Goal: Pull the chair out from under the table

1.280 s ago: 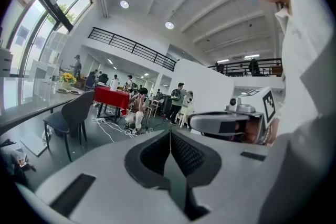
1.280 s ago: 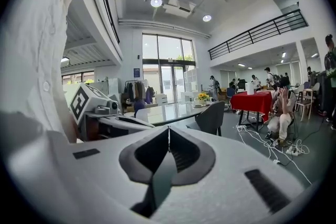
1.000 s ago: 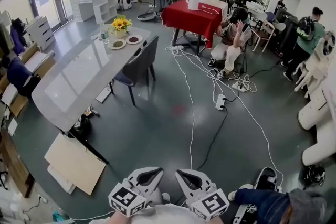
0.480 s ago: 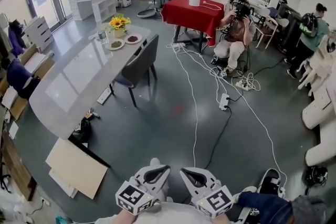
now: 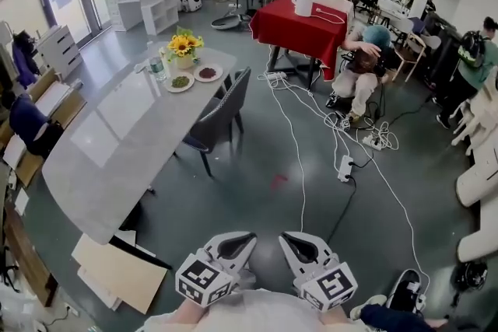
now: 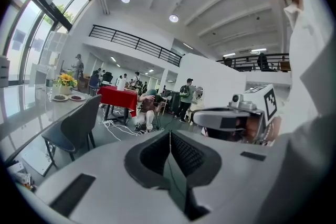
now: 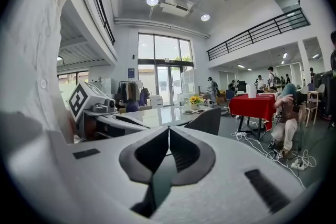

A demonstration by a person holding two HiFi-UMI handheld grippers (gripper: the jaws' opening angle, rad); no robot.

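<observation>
Head view gives us the long grey bench (image 5: 117, 144) running up the left of the room, and we place everything by it. Our chair (image 5: 222, 114), dark grey, stands at the bench's right long edge, towards its far end. Its seat is tucked under the top and its backrest stands upright just beside the edge. On the bench's far end, next to the chair, sit a vase of sunflowers (image 5: 183, 49), two small plates (image 5: 180, 82) and a clear bottle (image 5: 156, 66). A flat cardboard sheet (image 5: 117, 272) lies on the floor at the bench's near end. To the right of the bench, past the chair, white cables (image 5: 299, 159) trail across the floor to a power strip (image 5: 345, 167). Beyond the bench's far end we see a red tablecloth (image 5: 303, 26), with a seated person (image 5: 366, 66) close by it.

We hold the left hand-held gripper (image 5: 236, 243) and the right hand-held gripper (image 5: 299, 243) side by side, short of the bench's near end and well apart from the chair. In the left gripper view its jaws are pressed together along one thin line, with nothing between them. In the right gripper view we find the other pair pressed together and empty too. Both gripper views catch the chair far off, against the bench's edge.
</observation>
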